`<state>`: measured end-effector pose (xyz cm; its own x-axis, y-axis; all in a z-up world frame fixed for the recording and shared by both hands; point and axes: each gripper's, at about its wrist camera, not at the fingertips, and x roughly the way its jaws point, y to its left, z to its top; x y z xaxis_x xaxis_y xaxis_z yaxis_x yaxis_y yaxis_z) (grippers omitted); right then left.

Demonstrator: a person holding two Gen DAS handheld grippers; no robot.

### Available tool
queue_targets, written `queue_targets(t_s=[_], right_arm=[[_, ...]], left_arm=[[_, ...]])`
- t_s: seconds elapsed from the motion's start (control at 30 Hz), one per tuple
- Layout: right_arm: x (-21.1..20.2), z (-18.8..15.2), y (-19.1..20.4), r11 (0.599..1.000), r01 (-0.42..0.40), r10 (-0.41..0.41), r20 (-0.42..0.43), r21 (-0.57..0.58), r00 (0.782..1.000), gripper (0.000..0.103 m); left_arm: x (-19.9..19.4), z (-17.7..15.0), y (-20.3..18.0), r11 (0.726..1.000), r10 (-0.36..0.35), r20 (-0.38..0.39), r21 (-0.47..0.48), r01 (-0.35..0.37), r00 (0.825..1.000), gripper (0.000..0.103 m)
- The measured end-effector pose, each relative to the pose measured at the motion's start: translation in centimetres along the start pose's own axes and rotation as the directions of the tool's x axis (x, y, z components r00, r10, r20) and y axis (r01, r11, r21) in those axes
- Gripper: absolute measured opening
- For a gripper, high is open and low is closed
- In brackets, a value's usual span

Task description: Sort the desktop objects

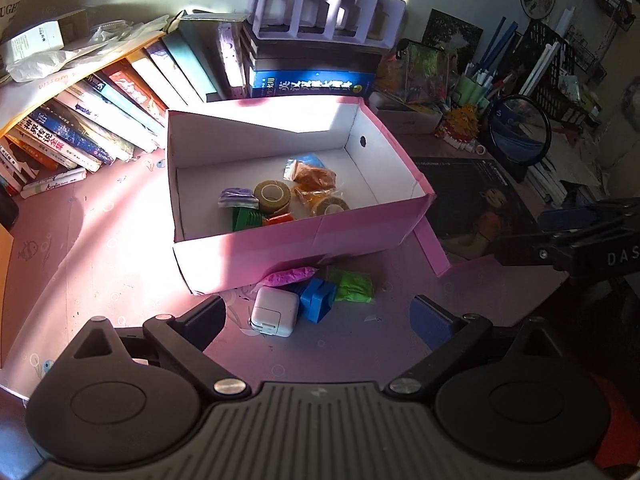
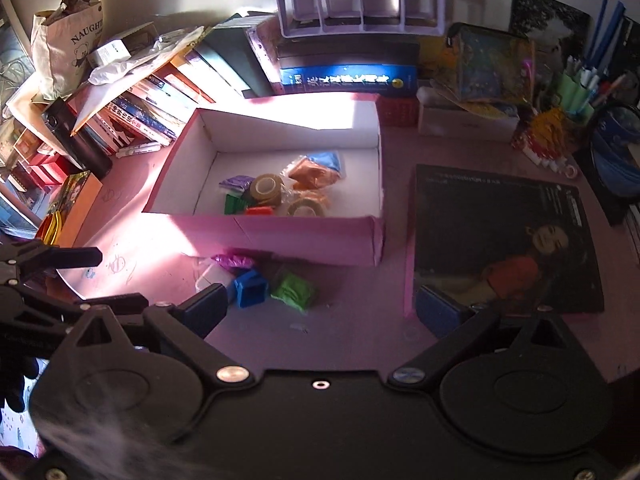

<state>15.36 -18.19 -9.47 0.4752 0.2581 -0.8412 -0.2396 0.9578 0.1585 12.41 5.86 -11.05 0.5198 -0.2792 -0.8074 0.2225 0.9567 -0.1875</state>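
Pink box [image 1: 304, 236], the sorting bin, sits open mid-desk, long axis running left to right across both views. Left gripper [image 1: 320, 320] hangs just in front of it, tilted steeply down, jaws spread wide, nothing between them but desk; a white charger [image 1: 275, 316], a blue block [image 1: 318, 298], a green packet [image 1: 354, 286] and a magenta packet [image 1: 286, 277] lie against the box's front wall. Right gripper [image 2: 320, 312] is also tipped down and gaping, empty. Inside the box: two tape rolls [image 1: 273, 196], orange packets [image 1: 316, 178], a purple piece [image 1: 238, 197], a green block [image 1: 248, 218]. Right of the box lies a dark magazine [image 2: 508, 240]. Behind the box a blue-spined book [image 2: 348, 80] carries Chinese lettering; far left of the box a tote bag [image 2: 66, 44] reads "NAUGHT".
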Motion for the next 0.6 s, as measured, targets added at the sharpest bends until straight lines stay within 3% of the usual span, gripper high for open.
queue_targets(t_s=[0.27,0.4,0.6], right_arm=[[-0.4,-3.1,-5.3,0.994,0.087,-0.083,-0.051,0.069,0.995,0.102],[0.1,-3.3,-7.7,0.988,0.150,-0.147,-0.066,0.039,0.987,0.102],[1.4,-2.9,-12.8,0.988,0.153,-0.150,-0.099,0.015,0.984,0.102]], left_arm=[[1.8,0.0,-2.3,0.999,-0.043,-0.018,0.011,0.043,0.999,0.099],[3.5,0.4,-4.2,0.998,-0.053,-0.059,0.014,0.054,0.997,0.099],[6.6,1.3,-7.7,0.998,-0.043,-0.120,-0.042,0.038,0.992,0.099]])
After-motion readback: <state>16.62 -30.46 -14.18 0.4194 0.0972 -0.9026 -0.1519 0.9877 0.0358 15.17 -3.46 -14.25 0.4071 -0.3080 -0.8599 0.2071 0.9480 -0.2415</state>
